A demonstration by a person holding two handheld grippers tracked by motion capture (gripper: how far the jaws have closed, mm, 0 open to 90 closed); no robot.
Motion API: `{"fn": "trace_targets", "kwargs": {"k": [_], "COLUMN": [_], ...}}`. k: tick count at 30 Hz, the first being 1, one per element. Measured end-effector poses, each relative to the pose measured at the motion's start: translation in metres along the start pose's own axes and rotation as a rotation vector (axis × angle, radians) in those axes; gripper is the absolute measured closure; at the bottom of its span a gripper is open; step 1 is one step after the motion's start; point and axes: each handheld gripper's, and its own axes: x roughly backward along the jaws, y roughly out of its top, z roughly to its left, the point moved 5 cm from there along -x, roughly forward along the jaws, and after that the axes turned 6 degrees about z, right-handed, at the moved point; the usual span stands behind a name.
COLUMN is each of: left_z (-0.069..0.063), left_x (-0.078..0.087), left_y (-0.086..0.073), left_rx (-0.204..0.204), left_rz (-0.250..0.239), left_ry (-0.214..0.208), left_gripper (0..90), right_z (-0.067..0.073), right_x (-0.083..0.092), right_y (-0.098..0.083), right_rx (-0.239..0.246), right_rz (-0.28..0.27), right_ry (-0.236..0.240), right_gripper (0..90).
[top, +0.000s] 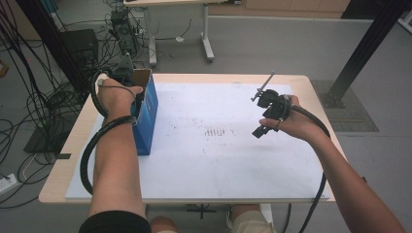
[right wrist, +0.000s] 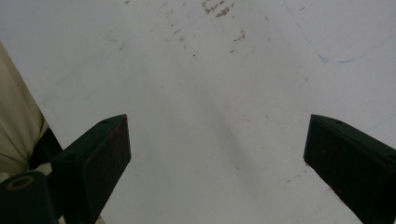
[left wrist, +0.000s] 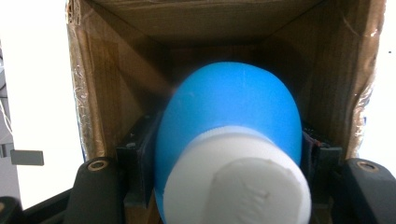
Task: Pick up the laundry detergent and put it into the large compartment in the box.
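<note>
The blue bottle [left wrist: 229, 121] with its white cap [left wrist: 238, 186] sits pinched between the jaws of the left gripper [left wrist: 229, 163], cap end toward the camera and round body pushed into the open mouth of the box [left wrist: 116, 84], whose brown cardboard walls surround it on 3 sides. The jaws are closed tight on the bottle's sides just behind the cap. In the high view the left hand [top: 115, 94] holds that gripper at the top of the blue box [top: 145, 114], which stands on end at the table's left edge. The bottle's smooth, curved body is the main risk: squeezed near its narrow end, it could squirt forward or tilt out of the pads, and if let go before it rests on something it would drop inside. The tall box, on a small footprint near the table [top: 194, 184] edge, could tip or slide if the gripper drags on its wall on the way out. The right gripper [top: 269, 114] hovers over the white sheet, well apart from the box, its 2 jaws wide apart with nothing between them. Raised lettering marks the cap top, but it is too blurred to read; no other writing is legible.
</note>
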Motion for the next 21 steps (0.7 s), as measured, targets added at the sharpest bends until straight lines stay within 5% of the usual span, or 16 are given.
{"fn": "trace_targets", "kwargs": {"k": [21], "left_z": [0.0004], "left_x": [-0.0001], "left_y": [0.0009], "left_rx": [0.000], "left_rz": [0.002], "left_ry": [-0.004], "left_gripper": [35.9], "right_z": [0.0004], "right_x": [-0.0004], "right_y": [0.0026], "right_rx": [0.005], "right_rz": [-0.002], "right_ry": [0.000], "right_gripper": [7.5]}}
